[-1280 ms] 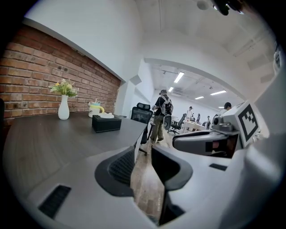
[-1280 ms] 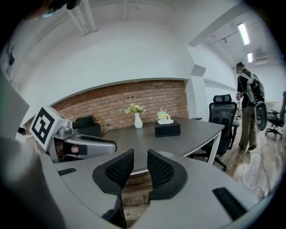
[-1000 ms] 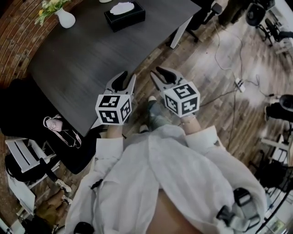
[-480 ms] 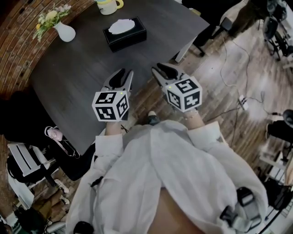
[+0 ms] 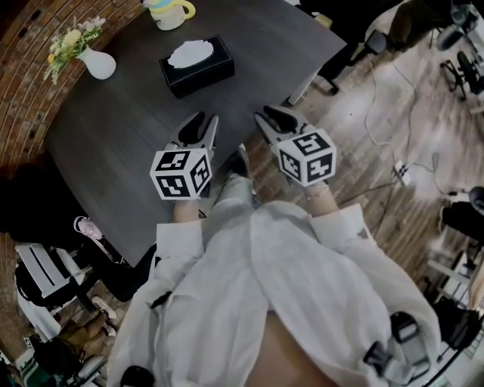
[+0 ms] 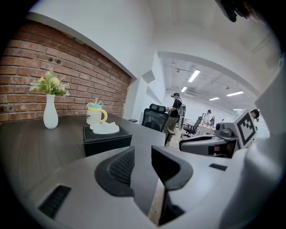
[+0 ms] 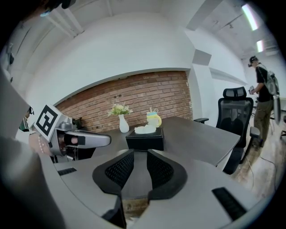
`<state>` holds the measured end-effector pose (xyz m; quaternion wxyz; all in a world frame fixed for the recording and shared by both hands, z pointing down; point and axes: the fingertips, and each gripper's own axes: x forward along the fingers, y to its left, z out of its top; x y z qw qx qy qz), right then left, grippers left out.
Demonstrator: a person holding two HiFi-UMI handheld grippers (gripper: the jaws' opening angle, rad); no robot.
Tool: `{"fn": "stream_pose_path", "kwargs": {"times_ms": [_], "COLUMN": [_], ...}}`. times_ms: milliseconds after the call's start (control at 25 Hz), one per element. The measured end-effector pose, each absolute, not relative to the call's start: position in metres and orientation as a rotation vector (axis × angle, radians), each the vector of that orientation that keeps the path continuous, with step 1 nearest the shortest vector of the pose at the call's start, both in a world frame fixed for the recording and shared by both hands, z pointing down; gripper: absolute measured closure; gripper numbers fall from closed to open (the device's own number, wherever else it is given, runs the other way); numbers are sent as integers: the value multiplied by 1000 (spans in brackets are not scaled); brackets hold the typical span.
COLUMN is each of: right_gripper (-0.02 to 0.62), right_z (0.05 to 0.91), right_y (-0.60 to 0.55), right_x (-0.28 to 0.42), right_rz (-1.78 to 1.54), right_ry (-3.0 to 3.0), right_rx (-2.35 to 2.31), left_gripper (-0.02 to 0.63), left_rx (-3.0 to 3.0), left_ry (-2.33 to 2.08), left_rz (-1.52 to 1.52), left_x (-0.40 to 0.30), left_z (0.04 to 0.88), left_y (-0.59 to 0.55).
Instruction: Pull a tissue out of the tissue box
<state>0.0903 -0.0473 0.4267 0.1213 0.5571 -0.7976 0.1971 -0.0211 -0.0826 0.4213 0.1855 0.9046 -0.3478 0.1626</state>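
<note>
one black rectangular tissue box [image 5: 196, 66], one white vase of flowers [image 5: 98, 65], one yellow mug [image 5: 168, 13], one dark grey table [image 5: 125, 132], two grey grippers: left gripper [image 5: 206, 119], right gripper [image 5: 269, 115].

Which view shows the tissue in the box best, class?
The head view: it looks down on the whole tissue, white against the black box. Both gripper views show it side-on, as a small mound.

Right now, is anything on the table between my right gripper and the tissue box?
Nothing visible. Only bare table lies between the right gripper and the tissue box; the vase and cup stand behind it.
</note>
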Motion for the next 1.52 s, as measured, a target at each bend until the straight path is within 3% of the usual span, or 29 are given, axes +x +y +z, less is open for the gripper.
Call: {"fn": "stream_pose_path", "kwargs": {"times_ms": [920, 1520], "right_gripper": [508, 508], "right_z": [433, 457], "right_y": [-204, -256], "right_x": [109, 94], "right_rz": [549, 547], "right_ry": [-2362, -2361], "right_rx": [1450, 1257], "left_gripper": [506, 506], "left_rx": [2477, 2389], "left_ry": [-1147, -1282], "left_rz": [428, 453], "left_x": [-16, -39], "left_z": [426, 444], "left_y": [-235, -269]}}
